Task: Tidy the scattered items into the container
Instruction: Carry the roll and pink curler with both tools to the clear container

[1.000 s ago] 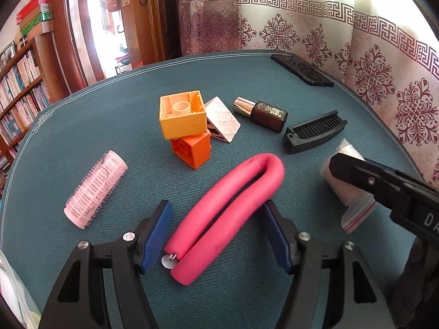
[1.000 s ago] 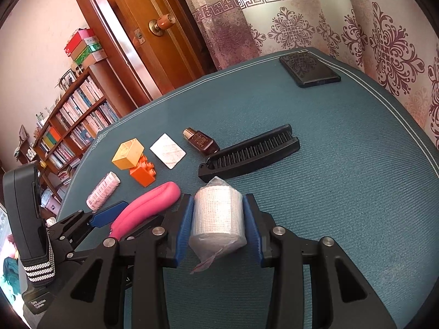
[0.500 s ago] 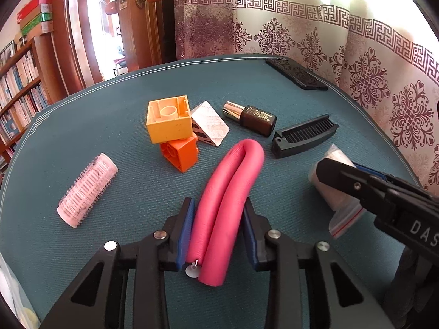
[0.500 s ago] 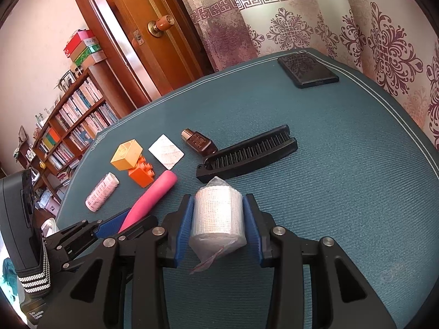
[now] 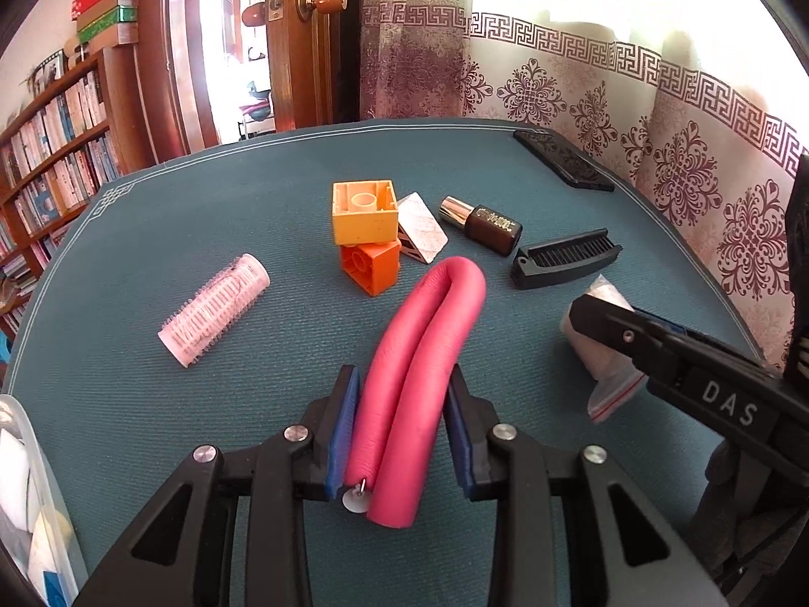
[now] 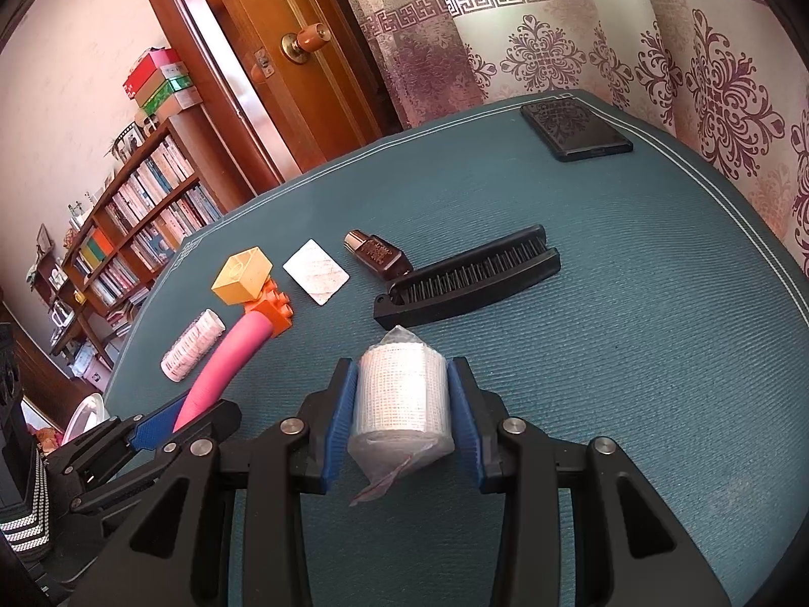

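The folded pink foam roller (image 5: 419, 369) is clamped near its free ends by the left gripper (image 5: 402, 435), and the bagged gauze roll (image 6: 402, 404) by the right gripper (image 6: 402, 412), both near the desk's front edge. The springy roller could be lost if the squeeze is eased; the container (image 5: 30, 480) is seen at the front left corner.

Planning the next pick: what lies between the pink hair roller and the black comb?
In the left wrist view: stacked blocks and the bent pink foam roller.

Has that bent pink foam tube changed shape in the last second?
Yes. The pink tube was squeezed narrower: its two legs, once spread, now lie pressed together, while the orange block stayed put.
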Available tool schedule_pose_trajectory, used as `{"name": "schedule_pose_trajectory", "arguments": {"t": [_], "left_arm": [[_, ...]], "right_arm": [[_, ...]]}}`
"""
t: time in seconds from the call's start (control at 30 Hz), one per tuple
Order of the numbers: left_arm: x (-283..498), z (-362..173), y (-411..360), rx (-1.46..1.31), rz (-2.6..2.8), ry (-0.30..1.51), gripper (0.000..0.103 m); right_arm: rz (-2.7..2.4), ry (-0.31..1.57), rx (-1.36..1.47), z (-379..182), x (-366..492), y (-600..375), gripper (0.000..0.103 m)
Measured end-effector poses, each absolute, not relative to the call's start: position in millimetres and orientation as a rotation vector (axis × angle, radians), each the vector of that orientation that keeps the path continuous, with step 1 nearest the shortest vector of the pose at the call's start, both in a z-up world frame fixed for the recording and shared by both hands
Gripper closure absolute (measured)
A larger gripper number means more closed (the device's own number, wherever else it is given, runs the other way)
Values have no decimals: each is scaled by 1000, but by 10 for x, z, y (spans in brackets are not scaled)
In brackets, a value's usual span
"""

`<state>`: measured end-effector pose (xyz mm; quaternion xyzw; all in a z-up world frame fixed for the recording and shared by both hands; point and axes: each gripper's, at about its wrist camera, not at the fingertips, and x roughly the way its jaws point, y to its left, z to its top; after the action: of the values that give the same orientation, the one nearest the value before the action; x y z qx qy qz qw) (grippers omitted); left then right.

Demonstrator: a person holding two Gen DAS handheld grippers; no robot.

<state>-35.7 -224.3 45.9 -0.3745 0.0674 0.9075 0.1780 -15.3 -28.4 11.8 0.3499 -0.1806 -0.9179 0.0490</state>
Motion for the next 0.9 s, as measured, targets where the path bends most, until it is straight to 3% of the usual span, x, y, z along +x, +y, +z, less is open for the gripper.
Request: {"name": "schedule_pose_trajectory", "arguments": {"t": [0.9], "left_arm": [[-1, 712, -2859, -959, 2790, 122, 66]], "right_arm": [[-2861, -399, 1007, 154, -55, -511, 63]]}}
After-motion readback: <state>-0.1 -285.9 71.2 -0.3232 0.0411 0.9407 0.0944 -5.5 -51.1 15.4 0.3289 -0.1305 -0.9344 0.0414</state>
